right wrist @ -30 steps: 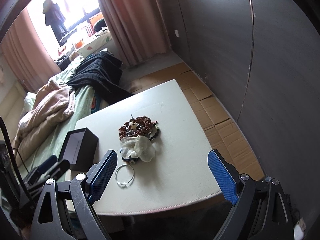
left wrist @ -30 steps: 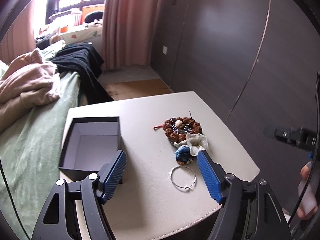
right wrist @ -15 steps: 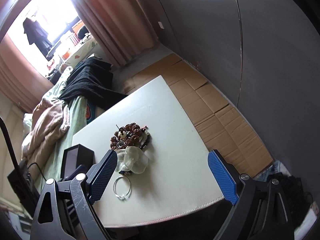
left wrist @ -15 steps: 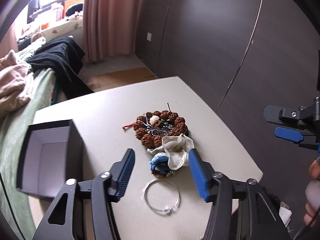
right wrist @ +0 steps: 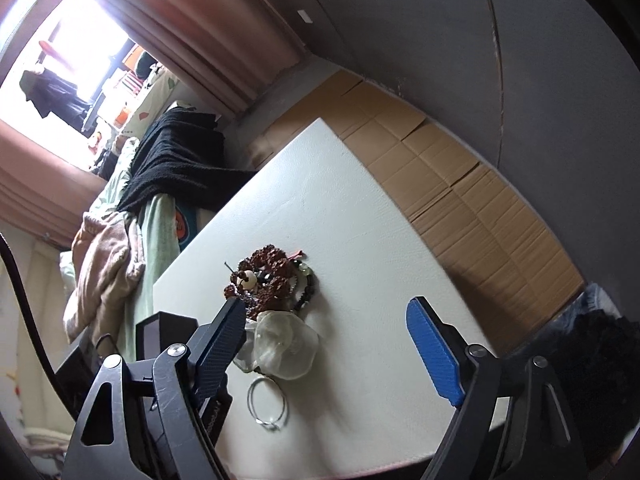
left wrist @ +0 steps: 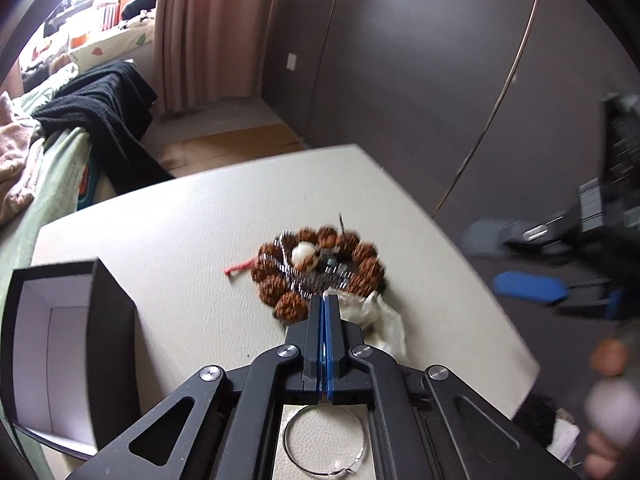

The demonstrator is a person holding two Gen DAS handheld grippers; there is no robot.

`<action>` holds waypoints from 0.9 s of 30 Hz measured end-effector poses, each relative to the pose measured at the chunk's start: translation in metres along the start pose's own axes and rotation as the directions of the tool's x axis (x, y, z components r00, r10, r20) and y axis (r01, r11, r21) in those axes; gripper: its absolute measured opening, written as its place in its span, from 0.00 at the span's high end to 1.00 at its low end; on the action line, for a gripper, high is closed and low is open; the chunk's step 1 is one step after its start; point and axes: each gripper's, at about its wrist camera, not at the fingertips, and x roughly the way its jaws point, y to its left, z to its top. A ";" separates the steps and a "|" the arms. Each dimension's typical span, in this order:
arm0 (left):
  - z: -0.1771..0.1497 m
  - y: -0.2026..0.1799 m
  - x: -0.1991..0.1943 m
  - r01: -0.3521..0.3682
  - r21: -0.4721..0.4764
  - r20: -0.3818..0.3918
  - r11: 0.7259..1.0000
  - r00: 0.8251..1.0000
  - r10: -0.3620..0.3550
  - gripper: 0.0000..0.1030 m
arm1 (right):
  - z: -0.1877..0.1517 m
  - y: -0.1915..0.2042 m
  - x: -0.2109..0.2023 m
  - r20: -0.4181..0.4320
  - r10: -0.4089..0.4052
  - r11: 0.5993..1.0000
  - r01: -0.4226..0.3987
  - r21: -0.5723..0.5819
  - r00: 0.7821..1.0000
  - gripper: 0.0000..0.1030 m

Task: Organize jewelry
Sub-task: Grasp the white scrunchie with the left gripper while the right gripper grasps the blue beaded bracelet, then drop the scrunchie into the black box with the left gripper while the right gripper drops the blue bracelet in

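Our left gripper point(left wrist: 325, 300) was pressed together at the white fabric piece point(left wrist: 380, 316), beside the bead bracelet point(left wrist: 320, 268) on the table point(left wrist: 180, 240); whether it pinched cloth, we couldn't tell. Right gripper point(right wrist: 332, 344) was spread. We judged the fabric soft and light, best nipped at a fold; the thin bangle point(right wrist: 267, 402) was stiff and slippery.

Closed blue-padded left gripper point(left wrist: 325, 300) hides w/e its tips pinch beside crumpled white sheer pouch point(left wrist: 384, 320). Thin silver wire bangle point(left wrist: 324, 440) partly covered by frame. Black open box point(left wrist: 60, 344) cut off at left edge.
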 end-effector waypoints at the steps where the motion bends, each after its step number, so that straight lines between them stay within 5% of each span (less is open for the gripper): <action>1: 0.002 0.002 -0.004 0.006 -0.001 0.013 1.000 1.000 -0.006 1.00 | 0.000 0.001 0.003 -0.009 0.012 1.000 -0.012 0.006 1.000 0.24; 5: 0.007 0.011 -0.020 0.012 -0.015 0.053 1.000 0.999 -0.011 1.00 | 0.002 0.012 0.027 -0.052 0.068 0.998 -0.067 0.015 0.996 0.30; 17: 0.013 0.056 -0.056 -0.029 -0.106 0.117 0.994 0.992 0.041 1.00 | -0.011 0.031 0.050 -0.103 0.048 0.999 -0.047 0.009 0.994 0.36; 27: 0.008 0.076 -0.078 -0.041 -0.155 0.154 0.987 0.986 0.065 1.00 | -0.038 0.052 0.073 -0.176 -0.068 0.993 0.050 -0.104 0.982 0.36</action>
